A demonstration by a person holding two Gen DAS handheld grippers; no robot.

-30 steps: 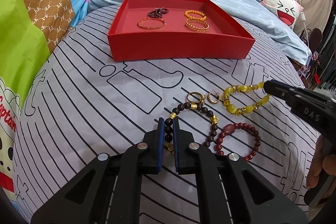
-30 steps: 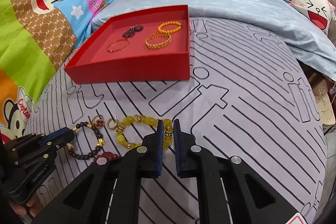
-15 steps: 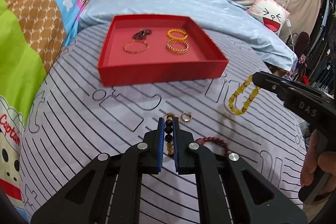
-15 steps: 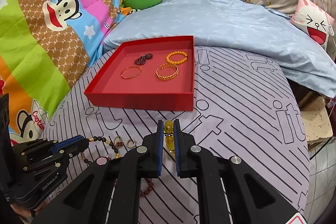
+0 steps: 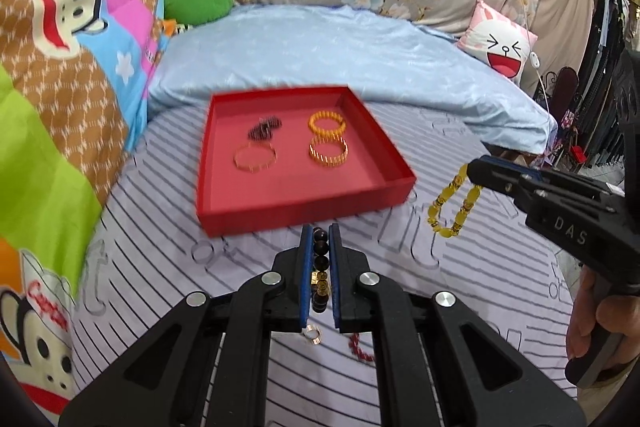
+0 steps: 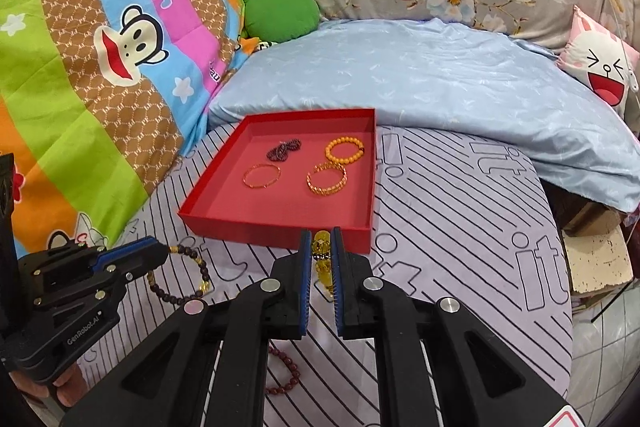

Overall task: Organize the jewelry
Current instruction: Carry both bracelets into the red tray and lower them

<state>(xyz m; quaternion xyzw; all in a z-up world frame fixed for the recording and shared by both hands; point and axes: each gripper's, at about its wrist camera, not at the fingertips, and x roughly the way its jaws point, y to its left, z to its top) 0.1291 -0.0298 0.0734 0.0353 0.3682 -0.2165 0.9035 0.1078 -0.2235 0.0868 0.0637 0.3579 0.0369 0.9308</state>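
Bright, even light is filling both fisheye views with only faint shadows, while motion blur is smearing the red tray [image 5: 294, 213] in the left wrist view, and dark vignetting is curving every corner, strongest toward 7 and 5 o'clock.
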